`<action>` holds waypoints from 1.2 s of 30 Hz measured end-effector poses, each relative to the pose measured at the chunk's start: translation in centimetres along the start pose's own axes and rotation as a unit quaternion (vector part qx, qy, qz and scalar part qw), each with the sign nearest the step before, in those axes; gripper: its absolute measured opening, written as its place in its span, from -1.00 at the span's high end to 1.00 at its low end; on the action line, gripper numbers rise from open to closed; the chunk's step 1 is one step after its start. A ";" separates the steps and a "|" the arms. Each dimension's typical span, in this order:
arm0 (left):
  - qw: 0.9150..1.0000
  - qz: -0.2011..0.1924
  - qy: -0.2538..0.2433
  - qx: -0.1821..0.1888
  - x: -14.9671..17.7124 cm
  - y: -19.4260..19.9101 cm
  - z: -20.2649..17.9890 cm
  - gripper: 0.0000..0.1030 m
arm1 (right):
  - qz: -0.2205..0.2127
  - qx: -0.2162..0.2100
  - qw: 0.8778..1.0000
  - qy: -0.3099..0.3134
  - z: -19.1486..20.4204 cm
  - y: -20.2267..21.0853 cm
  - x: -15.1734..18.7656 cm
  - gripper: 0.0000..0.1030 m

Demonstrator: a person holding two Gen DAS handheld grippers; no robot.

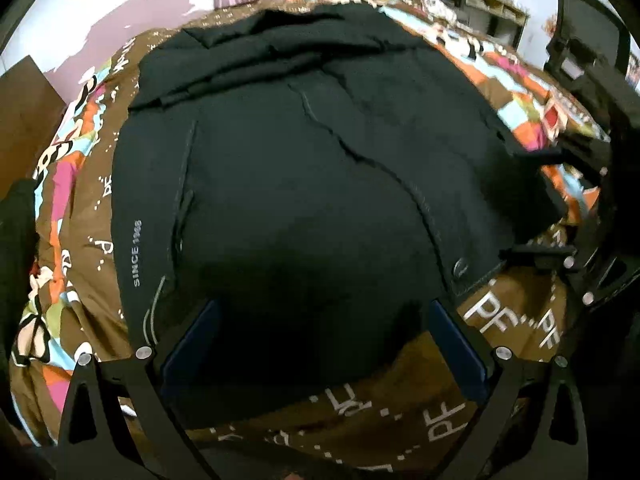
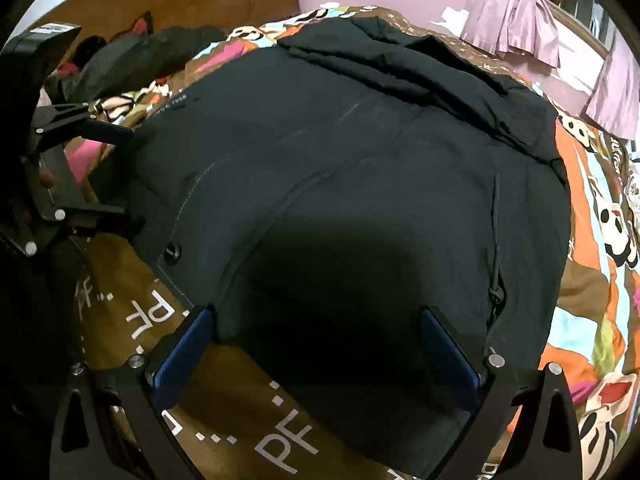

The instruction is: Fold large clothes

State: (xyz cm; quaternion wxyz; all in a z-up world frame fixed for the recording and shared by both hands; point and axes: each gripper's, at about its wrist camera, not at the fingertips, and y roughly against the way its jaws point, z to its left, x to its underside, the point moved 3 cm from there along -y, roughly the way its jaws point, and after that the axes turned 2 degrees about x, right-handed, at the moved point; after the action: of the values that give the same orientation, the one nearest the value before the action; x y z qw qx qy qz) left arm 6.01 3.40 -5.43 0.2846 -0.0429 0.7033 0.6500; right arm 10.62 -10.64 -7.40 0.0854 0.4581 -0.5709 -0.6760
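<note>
1. We see the black jacket (image 1: pixel 304 184) spread flat on the patterned bedspread (image 1: pixel 512 312), its long axis running from 6 o'clock up to 12 o'clock in both wrist views, hem toward us, collar end far away.
2. Our left gripper (image 1: pixel 320 344) stands spread wide, nothing between its blue pads (image 1: pixel 192 344), poised over the hem's near edge.
3. Our right gripper (image 2: pixel 316 352) is likewise released and empty, straddling the hem on its own side.
4. The jacket lies dead ahead of both tools; neither seems nearer, though the dark shadow under the jaws makes it hard to tell whether the pads touch cloth.
5. We judge the coming move as a pinch on the hem, then a carry toward 12 o'clock.
6. Bare bedspread shows at 3 and 9 o'clock; a dark clothes pile (image 2: pixel 148 52) sits at 10 o'clock, well apart.
</note>
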 end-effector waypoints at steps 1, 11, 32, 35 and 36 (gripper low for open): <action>1.000 0.007 -0.004 -0.007 0.1 -0.3 -0.1 -0.96 | 0.004 0.004 1.000 0.004 0.0 -0.1 0.1 -1.00; 0.999 0.041 -0.002 -0.031 0.7 -2.0 0.6 -0.97 | 0.023 0.067 0.996 0.047 1.1 -2.1 0.4 -1.00; 0.998 0.043 0.009 -0.040 0.8 -2.1 0.5 -0.96 | -0.030 0.076 0.997 -0.005 -0.8 -1.0 -6.0 -1.00; 0.997 0.058 0.011 -0.046 0.8 -2.7 0.6 -0.97 | -0.028 0.063 0.997 -0.017 -1.2 -1.4 -6.9 -1.00; 0.996 0.066 0.011 -0.053 0.9 -3.1 0.6 -0.97 | -0.027 0.058 0.998 -0.021 -1.4 -1.6 -7.1 -1.00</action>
State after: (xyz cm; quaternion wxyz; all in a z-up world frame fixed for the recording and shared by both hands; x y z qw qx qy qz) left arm 6.83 3.79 -8.57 0.2308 -0.0183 0.6723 0.7032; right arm 16.31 -6.56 -5.01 0.0280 0.4630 -0.5982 -0.6534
